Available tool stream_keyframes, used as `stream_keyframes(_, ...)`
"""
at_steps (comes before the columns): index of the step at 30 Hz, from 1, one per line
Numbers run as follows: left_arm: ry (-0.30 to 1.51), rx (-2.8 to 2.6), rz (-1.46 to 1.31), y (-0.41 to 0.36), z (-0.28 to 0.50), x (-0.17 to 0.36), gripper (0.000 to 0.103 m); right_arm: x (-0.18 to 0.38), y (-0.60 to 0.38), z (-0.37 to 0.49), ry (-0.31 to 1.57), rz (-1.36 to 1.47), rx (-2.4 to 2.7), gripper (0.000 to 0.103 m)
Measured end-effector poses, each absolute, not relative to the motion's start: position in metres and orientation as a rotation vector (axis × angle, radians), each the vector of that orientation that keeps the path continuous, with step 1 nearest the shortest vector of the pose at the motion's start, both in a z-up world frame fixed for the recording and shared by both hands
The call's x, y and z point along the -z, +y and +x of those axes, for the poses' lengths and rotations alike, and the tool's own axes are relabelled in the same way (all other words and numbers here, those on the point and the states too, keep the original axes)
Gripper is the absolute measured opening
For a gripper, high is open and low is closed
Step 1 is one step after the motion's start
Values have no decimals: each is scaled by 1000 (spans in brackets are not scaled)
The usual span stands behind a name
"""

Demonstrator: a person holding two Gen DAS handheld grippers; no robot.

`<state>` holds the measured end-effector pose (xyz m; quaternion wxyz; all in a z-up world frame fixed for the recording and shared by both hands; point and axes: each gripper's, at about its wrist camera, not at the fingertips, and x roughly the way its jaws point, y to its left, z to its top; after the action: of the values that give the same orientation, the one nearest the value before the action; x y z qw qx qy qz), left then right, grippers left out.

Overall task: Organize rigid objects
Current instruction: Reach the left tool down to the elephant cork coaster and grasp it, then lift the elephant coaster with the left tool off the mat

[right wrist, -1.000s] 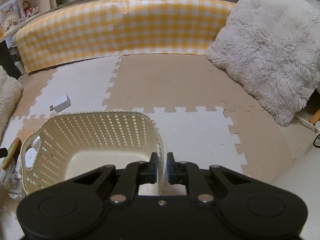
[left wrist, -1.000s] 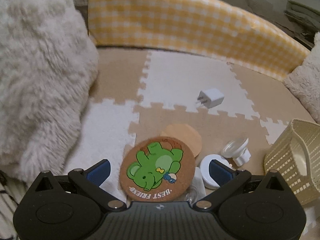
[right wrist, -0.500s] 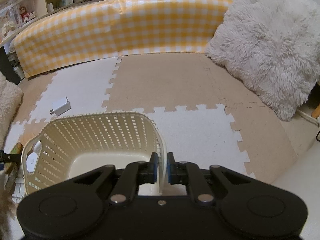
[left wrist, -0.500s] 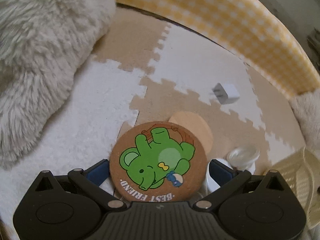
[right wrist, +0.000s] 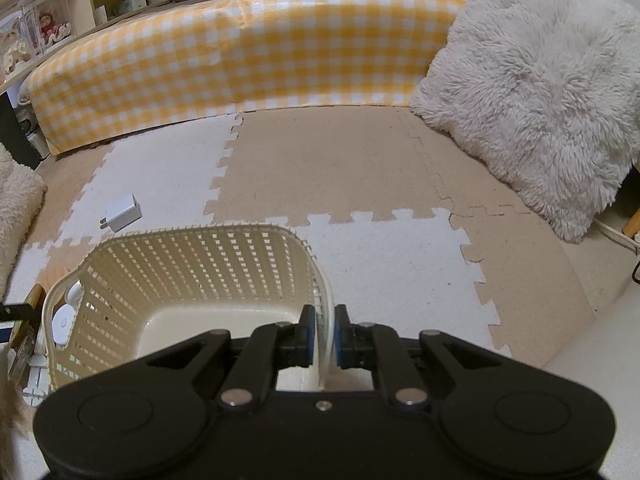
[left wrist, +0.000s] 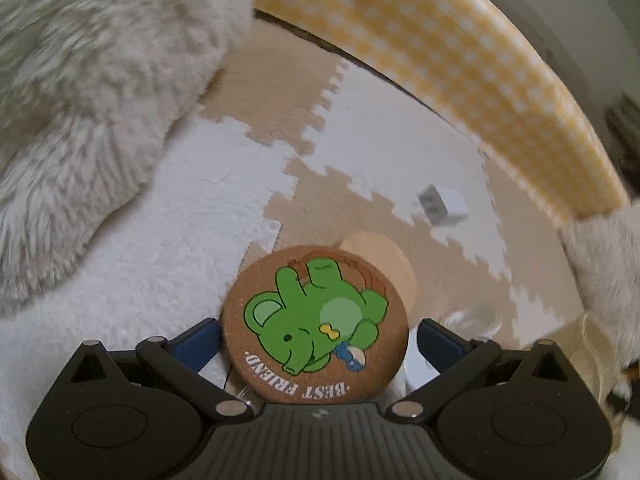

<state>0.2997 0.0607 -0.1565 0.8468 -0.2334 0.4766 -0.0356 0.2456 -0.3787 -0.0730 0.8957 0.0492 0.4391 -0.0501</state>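
Right hand-held gripper (right wrist: 323, 338): clenching the near rim of the basket (right wrist: 192, 276); the wall is sitting between the blue pads, probably to keep the basket steady and open-side-up while things are being loaded.
Basket: standing on the floor mat (right wrist: 360, 168), looking empty inside; some small white items are showing through the lattice on its far left, outside it.
Left hand-held gripper (left wrist: 316, 338): jaws standing wide, framing the coaster (left wrist: 316, 320) on either side; pads are not pressing on it, so it is released, likely lining up for a pinch across the disc.
Coaster: round cork piece with a green animal print, lying on the mat at the gripper's mouth, overlapping a plain disc (left wrist: 384, 256) behind it.
Charger (left wrist: 444, 204): white plug, lying alone on a white tile, well apart from the basket.
Hidden: the coaster's near edge is being covered by the gripper body; whether the pads are level with its edge cannot be told.
Blurred: a clear round item (left wrist: 472, 320) and a white one beside the right finger are staying unidentified; the basket is appearing only as a pale smear at the left view's right edge.
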Motion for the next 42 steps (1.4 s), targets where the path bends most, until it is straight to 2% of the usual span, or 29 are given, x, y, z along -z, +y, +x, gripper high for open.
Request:
stream_keyframes(1, 1004, 70, -479, 60, 300, 155, 97, 73, -379, 246, 910, 100, 105, 10)
stream_keyframes(13, 879, 132, -230, 33, 287, 133, 96, 73, -378, 245, 908, 98, 106, 10)
stream_keyframes(19, 905, 131, -114, 21, 284, 138, 97, 73, -377, 245, 907, 97, 106, 10)
stream_keyframes(31, 892, 104, -55, 12, 290, 140, 102, 73, -376, 245, 907, 93, 109, 10)
stream_keyframes(38, 910, 93, -156, 22, 295, 141, 102, 73, -376, 245, 907, 92, 108, 10)
stream_keyframes(42, 941, 93, -197, 26, 298, 146, 94, 73, -376, 245, 907, 91, 108, 10)
